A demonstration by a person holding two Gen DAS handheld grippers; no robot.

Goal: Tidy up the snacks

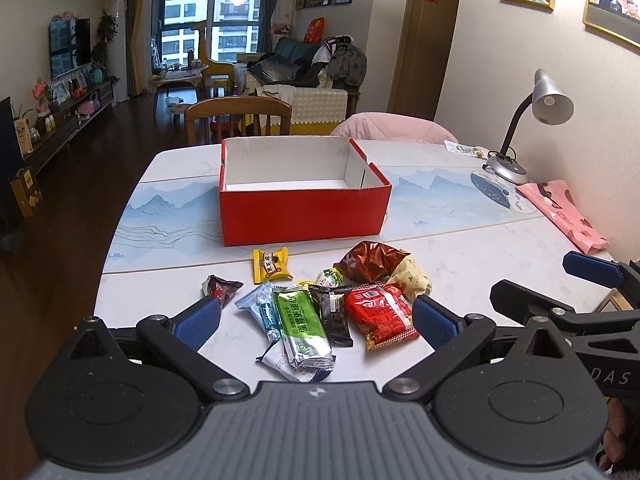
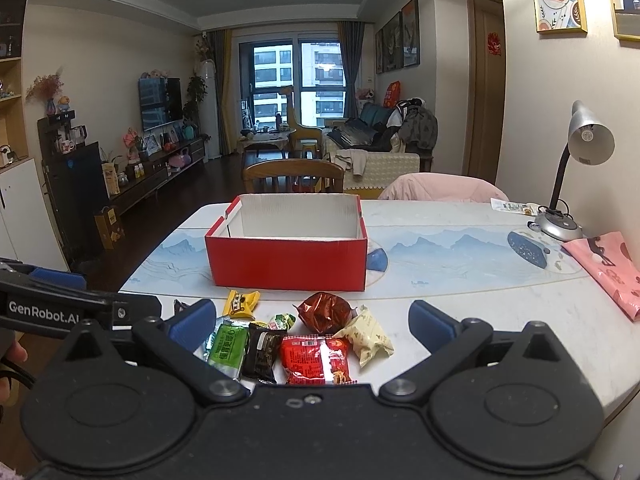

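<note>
Nothing looks sorted yet: the red cardboard box point(image 1: 304, 216) stands empty on the table point(image 1: 500, 264), the snack packets point(image 1: 320, 304) lie heaped just in front of it, and the left gripper point(image 1: 316, 320) and right gripper point(image 2: 312, 326) both gape empty-jawed.

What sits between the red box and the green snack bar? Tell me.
The yellow snack packet lies on the table between red box and green bar, clearest in left wrist view.

Box point(image 1: 304, 216): red outside, white inside.
Bench point(image 1: 480, 256): white marble; blue mountain print.
Fingers point(image 1: 198, 322): blue pads, black frame.
Snack packets: yellow point(image 1: 272, 265), green point(image 1: 302, 320), red point(image 1: 380, 314), black point(image 1: 334, 316), brown foil point(image 1: 370, 260).
Bag point(image 1: 560, 216): pink, dark-patterned.
</note>
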